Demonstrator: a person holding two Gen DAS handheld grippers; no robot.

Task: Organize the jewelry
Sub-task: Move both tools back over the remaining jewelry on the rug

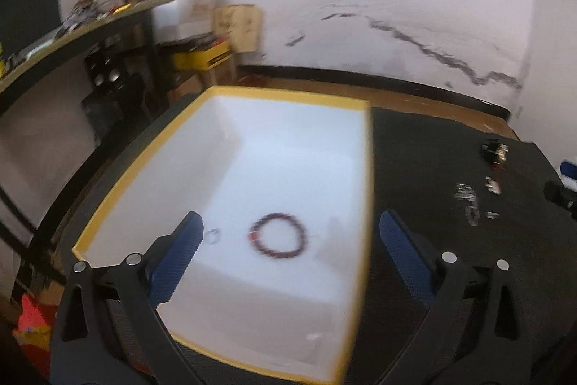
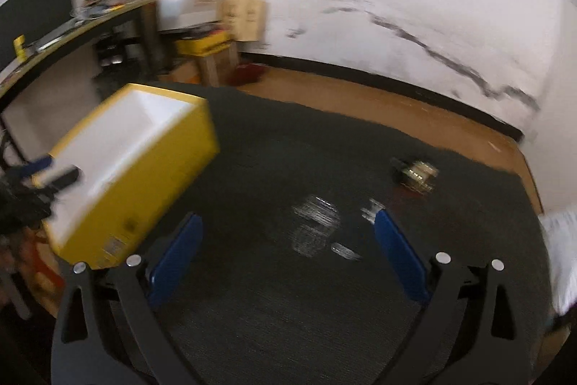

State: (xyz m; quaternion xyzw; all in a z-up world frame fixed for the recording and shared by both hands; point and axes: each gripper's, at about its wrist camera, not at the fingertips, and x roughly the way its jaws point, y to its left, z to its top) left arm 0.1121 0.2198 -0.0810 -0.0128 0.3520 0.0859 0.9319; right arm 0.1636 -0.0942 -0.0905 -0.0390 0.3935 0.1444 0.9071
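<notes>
A yellow box [image 1: 366, 190] with a white inside stands on the dark mat. A dark red bead bracelet [image 1: 278, 235] and a small clear ring [image 1: 213, 235] lie on its floor. My left gripper [image 1: 288, 222] hovers open above the box, nothing between its blue pads. In the right wrist view the same box [image 2: 155, 175] sits at the left. My right gripper [image 2: 286, 222] hangs open over the mat, above a blurred silver chain [image 2: 315, 226]. A gold and black piece [image 2: 416, 174] lies farther right. The silver chain [image 1: 468, 201] also shows in the left wrist view.
The mat [image 2: 288, 139] covers a table; wooden floor [image 2: 360, 92] and a marked white wall lie beyond. A cluttered black shelf [image 1: 72, 27] stands at the far left. The other gripper's tip [image 2: 54, 175] shows over the box. Both views are motion-blurred.
</notes>
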